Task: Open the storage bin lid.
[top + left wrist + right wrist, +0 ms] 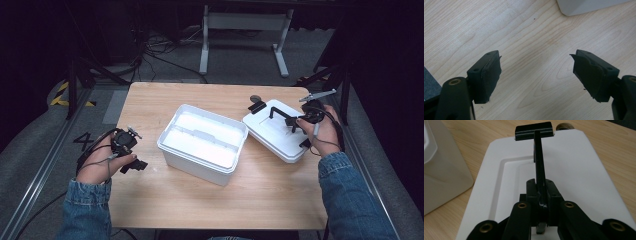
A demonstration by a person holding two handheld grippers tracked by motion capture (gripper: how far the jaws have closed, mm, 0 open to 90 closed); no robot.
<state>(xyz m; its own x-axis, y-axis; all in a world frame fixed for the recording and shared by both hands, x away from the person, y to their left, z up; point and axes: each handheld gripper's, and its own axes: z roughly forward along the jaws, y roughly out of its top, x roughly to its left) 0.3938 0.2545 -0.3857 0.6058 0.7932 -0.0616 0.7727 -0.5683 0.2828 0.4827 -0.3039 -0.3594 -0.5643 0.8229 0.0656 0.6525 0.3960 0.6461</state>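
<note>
The wooden worktop (260, 195) carried an open white box (202, 142) at its middle. Just right of it lay the white lid (280, 132), flat, with its black handle (539, 167) upward. The right gripper (541, 195) sat over that lid, fingers clamped on the handle. Over bare wood left of the box, the left gripper (536, 75) had its fingers spread wide, holding nothing.

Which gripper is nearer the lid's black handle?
Right. The right gripper is shut on the lid's handle; the left gripper is open over bare table, across the white box.
</note>
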